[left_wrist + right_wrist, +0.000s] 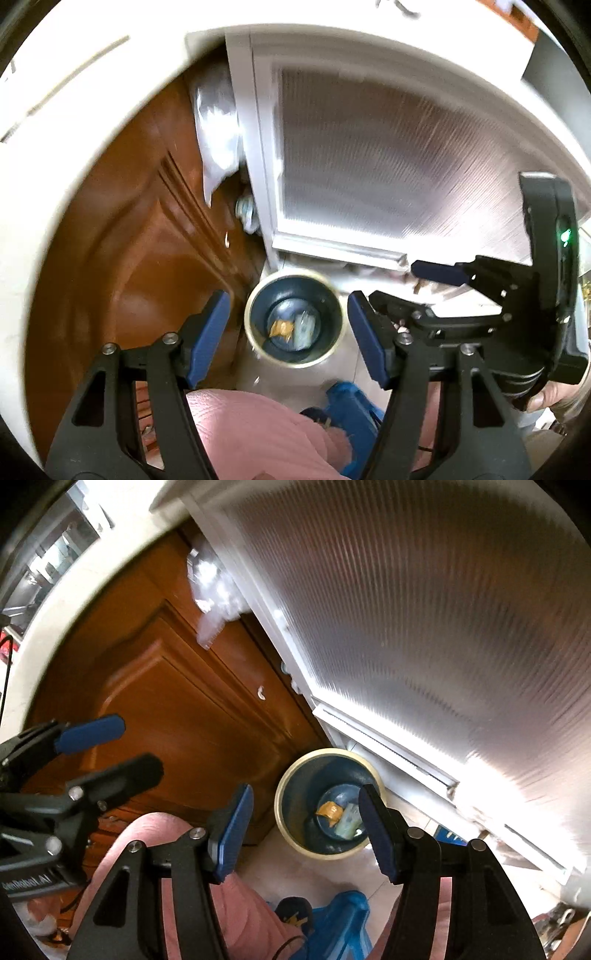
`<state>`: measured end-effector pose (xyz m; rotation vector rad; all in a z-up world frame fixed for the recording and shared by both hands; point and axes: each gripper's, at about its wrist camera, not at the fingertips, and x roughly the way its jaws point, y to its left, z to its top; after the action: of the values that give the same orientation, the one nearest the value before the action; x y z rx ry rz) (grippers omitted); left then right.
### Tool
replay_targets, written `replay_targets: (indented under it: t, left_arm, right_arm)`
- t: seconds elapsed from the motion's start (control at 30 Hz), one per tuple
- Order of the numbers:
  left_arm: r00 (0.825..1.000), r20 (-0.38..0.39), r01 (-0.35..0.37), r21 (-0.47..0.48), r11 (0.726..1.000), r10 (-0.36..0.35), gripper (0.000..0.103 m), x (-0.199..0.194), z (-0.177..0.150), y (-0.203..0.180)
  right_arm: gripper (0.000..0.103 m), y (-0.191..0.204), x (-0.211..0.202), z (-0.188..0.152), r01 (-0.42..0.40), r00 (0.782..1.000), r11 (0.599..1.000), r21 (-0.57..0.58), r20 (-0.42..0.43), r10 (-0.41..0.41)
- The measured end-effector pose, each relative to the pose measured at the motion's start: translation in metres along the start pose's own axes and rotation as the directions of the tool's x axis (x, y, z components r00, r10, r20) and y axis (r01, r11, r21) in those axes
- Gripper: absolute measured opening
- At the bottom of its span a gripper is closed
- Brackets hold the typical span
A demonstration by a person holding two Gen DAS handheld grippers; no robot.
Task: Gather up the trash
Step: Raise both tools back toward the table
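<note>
Hovering over bin, both hand-held grippers (left, right) apart, empty.

Pale tiled floor, round dark-blue bin standing on it, blurred blue object nearby, perhaps plastic

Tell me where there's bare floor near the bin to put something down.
Bare pale floor lies just in front of the bin, between it and the pink-clad legs. It is crowded behind: the bin sits tight in the corner between the brown cabinet and the white ribbed door.
</note>
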<state>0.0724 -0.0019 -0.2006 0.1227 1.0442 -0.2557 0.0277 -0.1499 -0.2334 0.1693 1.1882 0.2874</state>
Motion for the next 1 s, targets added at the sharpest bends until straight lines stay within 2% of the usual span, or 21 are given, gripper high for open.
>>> replay_targets:
  t: [0.3, 0.37, 0.5, 0.7, 0.83, 1.0]
  left_arm:
    - [0.989, 0.147, 0.018, 0.015, 1.000, -0.020, 0.064, -0.077, 0.025, 0.000]
    - [0.983, 0.180, 0.028, 0.012, 1.000, -0.030, 0.065, -0.094, 0.033, 0.004]
    - [0.975, 0.220, 0.034, 0.002, 0.999, -0.033, 0.067, -0.119, 0.052, 0.013]
    - [0.960, 0.279, 0.001, -0.016, 1.000, 0.003, 0.067, -0.153, 0.094, 0.028]
    - [0.950, 0.313, -0.014, -0.027, 1.000, 0.022, 0.067, -0.170, 0.124, 0.041]
    - [0.947, 0.321, -0.018, -0.036, 0.999, 0.029, 0.067, -0.177, 0.160, 0.055]
  right_arm:
    - [0.060, 0.032, -0.089, 0.012, 0.005, 0.995, 0.998, -0.069, 0.104, 0.002]
    - [0.060, 0.041, -0.108, 0.017, -0.015, 0.993, 0.991, -0.135, 0.115, 0.031]
    - [0.060, 0.053, -0.145, 0.039, -0.021, 0.987, 0.987, -0.160, 0.156, 0.046]
    - [0.060, 0.067, -0.195, 0.089, -0.003, 0.971, 0.982, -0.189, 0.233, 0.048]
    - [0.060, 0.076, -0.225, 0.128, 0.023, 0.953, 0.978, -0.206, 0.299, 0.040]
    - [0.060, 0.078, -0.241, 0.186, 0.038, 0.933, 0.981, -0.190, 0.358, 0.033]
